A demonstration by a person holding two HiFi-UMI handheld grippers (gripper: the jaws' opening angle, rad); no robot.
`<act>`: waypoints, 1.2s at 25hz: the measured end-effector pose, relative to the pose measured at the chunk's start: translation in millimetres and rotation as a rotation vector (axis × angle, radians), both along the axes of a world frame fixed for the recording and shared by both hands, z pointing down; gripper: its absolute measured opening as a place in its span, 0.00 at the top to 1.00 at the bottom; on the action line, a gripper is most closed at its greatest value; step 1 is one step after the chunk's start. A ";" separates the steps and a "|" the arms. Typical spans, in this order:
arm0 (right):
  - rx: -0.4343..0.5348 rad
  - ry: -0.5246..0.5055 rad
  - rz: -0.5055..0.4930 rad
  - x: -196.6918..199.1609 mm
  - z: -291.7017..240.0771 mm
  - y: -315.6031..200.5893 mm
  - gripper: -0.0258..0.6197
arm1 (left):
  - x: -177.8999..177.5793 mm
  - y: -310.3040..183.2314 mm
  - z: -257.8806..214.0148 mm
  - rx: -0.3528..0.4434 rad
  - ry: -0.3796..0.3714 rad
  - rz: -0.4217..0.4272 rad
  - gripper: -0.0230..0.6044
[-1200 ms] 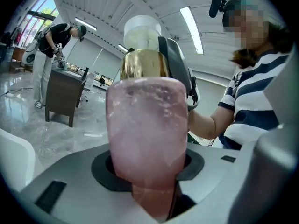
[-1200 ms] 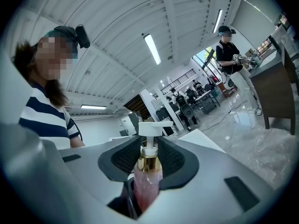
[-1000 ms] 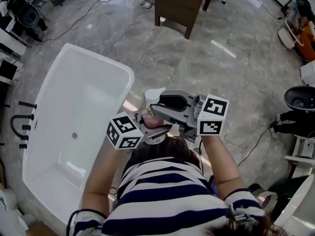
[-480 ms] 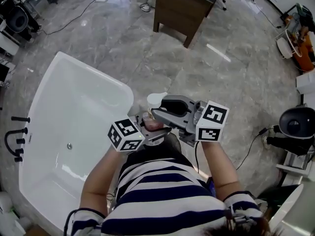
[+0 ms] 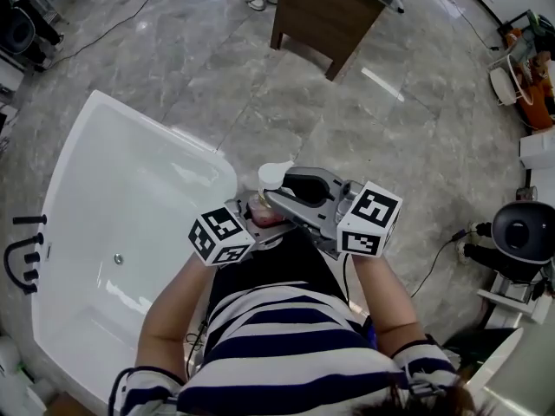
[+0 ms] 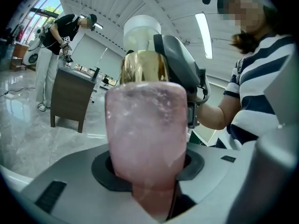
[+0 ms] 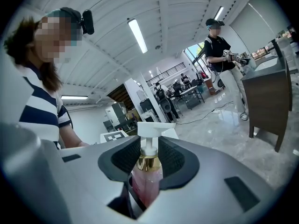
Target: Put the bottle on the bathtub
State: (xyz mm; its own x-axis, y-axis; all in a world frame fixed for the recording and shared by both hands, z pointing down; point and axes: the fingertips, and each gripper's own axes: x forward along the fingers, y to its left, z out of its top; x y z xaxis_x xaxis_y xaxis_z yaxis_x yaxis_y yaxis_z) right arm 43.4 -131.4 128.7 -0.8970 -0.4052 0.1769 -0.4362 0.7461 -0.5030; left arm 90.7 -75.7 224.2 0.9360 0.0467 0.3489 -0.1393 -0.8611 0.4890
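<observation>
Bottle (image 5: 276, 177): was held up just beside the bathtub (image 5: 227, 165) corner, not yet on its rim.
Left gripper (image 6: 149, 190): fingers were clamped on the pink body.
Right gripper (image 7: 142, 190): fingers gripped it below the neck.
Progress: pickup looked done; carrying over and setting down were left.

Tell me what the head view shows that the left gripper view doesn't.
Only the head view shows the white bathtub from above, with its drain. Only the left gripper view shows the bottle close up, its pink body between the jaws of the left tool, and its gold collar. Both show the bottle and the wooden cabinet on the grey floor.
</observation>
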 end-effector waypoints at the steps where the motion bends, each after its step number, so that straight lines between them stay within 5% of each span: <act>1: 0.000 0.012 0.007 -0.3 2.7 -4.7 0.76 | -0.4 -5.3 3.1 0.003 -0.007 -0.009 0.63; 11: -0.043 0.114 0.061 0.0 36.7 -53.3 0.76 | 0.0 -59.9 40.1 0.018 -0.097 -0.148 0.63; 30: -0.076 0.215 -0.025 16.6 103.2 -113.0 0.71 | 28.7 -136.4 108.5 0.090 -0.214 -0.446 0.63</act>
State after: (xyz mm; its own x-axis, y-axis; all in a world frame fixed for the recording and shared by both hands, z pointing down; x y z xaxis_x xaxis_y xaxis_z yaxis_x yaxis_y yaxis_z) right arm 60.0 -244.4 231.9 -0.8448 -0.3612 0.3948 -0.5214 0.7214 -0.4558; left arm 119.4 -212.1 332.7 0.7648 -0.3810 0.5196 -0.5928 -0.7319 0.3359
